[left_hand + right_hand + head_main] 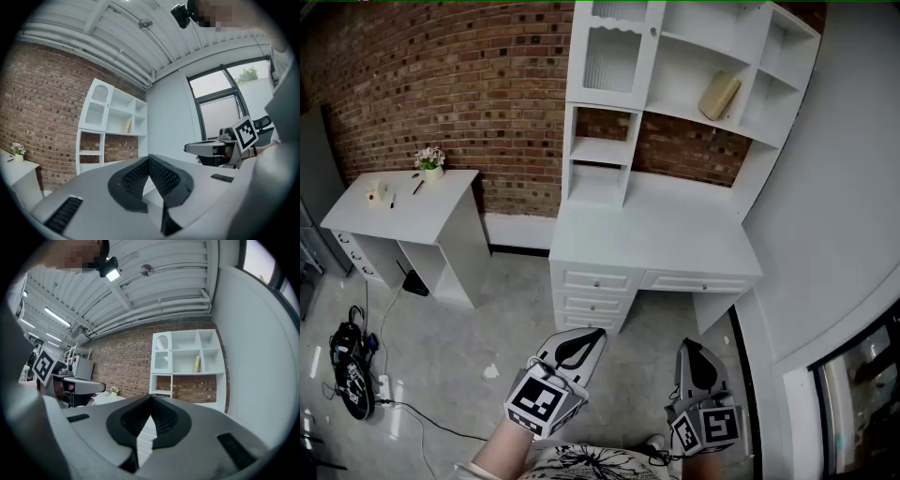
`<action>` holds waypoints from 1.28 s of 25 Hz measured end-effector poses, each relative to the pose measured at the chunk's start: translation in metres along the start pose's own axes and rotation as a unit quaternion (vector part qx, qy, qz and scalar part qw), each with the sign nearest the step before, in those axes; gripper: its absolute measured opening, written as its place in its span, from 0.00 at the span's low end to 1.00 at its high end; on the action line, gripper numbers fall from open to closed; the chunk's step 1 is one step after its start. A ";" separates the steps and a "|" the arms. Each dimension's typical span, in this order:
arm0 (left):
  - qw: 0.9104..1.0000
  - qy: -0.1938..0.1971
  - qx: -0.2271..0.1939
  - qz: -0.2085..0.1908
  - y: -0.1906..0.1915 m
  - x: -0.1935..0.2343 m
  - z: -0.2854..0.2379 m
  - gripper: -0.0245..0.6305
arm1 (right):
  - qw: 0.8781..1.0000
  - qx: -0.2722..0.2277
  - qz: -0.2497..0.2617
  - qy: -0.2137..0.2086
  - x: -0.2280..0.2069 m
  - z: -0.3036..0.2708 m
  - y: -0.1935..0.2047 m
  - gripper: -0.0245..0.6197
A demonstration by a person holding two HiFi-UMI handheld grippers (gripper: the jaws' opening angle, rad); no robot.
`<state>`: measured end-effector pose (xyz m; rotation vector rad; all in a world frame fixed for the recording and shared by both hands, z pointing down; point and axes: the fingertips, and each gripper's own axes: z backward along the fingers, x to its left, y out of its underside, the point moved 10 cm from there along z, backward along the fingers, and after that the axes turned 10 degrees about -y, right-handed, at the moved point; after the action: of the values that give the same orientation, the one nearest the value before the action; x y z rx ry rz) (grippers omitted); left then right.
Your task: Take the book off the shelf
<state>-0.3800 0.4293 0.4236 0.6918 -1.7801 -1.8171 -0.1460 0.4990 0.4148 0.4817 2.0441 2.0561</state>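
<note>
A pale yellow book [719, 96] leans on a middle shelf of the white shelf unit [694, 112] above the white desk [656, 234]. The same book shows small and far off in the left gripper view [126, 125] and in the right gripper view [197, 364]. Both grippers hang low in front of the desk, well short of the shelf. My left gripper [596, 333] has its jaws shut with nothing between them [149, 159]. My right gripper [688, 345] is also shut and empty [151, 398].
A small white side table [412, 211] with a flower pot [431, 161] stands to the left against the brick wall. Desk drawers [600, 281] face me. Cables and a black object [352, 370] lie on the floor at left. A white wall and window frame [853, 375] close off the right.
</note>
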 end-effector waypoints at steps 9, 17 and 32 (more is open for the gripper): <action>1.000 -0.006 0.016 0.012 0.012 0.004 -0.006 0.04 | 1.000 0.013 -0.010 -0.006 0.002 -0.007 0.008 0.04; 0.997 -0.057 0.028 0.045 0.026 0.021 -0.009 0.04 | 0.999 0.031 -0.029 0.007 -0.002 -0.023 0.022 0.04; 0.987 -0.136 0.073 0.049 0.062 0.024 -0.115 0.04 | 0.999 0.028 -0.016 -0.020 -0.118 -0.096 0.054 0.04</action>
<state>-0.3210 0.3266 0.4831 0.4161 -2.1011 -1.7968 -0.0668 0.3654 0.4595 0.4925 2.0769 1.9613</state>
